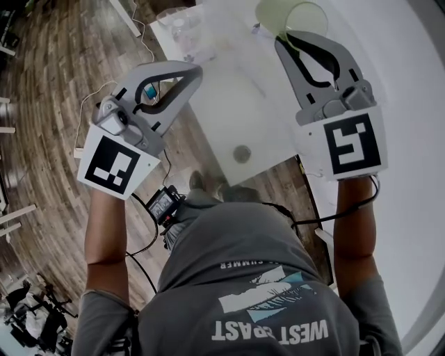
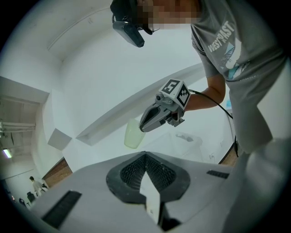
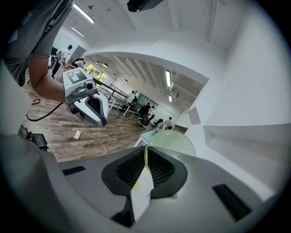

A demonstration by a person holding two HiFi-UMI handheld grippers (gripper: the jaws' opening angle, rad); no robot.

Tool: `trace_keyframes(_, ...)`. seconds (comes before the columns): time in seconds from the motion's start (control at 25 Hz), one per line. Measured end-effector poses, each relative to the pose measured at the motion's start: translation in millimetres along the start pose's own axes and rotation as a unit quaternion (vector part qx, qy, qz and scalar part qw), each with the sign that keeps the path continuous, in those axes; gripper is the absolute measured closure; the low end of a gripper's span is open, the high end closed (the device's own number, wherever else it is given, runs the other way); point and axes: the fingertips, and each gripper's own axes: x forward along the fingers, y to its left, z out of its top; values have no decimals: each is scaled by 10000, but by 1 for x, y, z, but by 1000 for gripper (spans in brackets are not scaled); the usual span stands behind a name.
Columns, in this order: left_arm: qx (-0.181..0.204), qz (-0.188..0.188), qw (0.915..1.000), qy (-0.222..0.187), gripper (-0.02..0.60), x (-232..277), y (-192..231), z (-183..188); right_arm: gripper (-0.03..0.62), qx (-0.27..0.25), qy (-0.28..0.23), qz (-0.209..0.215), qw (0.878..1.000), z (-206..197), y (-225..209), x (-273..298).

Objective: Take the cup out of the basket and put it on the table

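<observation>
A pale green see-through cup (image 1: 295, 17) hangs in the air above the far right of the white table (image 1: 229, 111). My right gripper (image 1: 284, 38) is shut on its rim. In the right gripper view the wall of the cup (image 3: 175, 143) sits pinched between the dark pads. The left gripper view shows the cup (image 2: 132, 133) hanging from my right gripper (image 2: 142, 126). My left gripper (image 1: 196, 69) is held over the table's left edge, well apart from the cup. It is shut and holds nothing (image 2: 145, 155).
A clear container (image 1: 182, 31) stands at the far left of the table, with a round dark spot (image 1: 241, 154) near the front edge. Wooden floor with cables lies to the left, and a white wall runs along the right. People and desks stand far off.
</observation>
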Motion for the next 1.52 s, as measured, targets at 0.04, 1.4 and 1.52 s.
trace_keyframes(0.04,-20,-3,10000,-10,572,-4,0,-1,563,-20,21,6,10000,2,5,1)
trace_keyframes(1.4,-345,-229,9990,144,572,-104,-26,-48,563,519,670,537,9950,-23,158,57)
trace_keyframes(1.52,-386,-219,9988,190,572,-107,-27,-52,563,570,736,627,9937,-31,166,64)
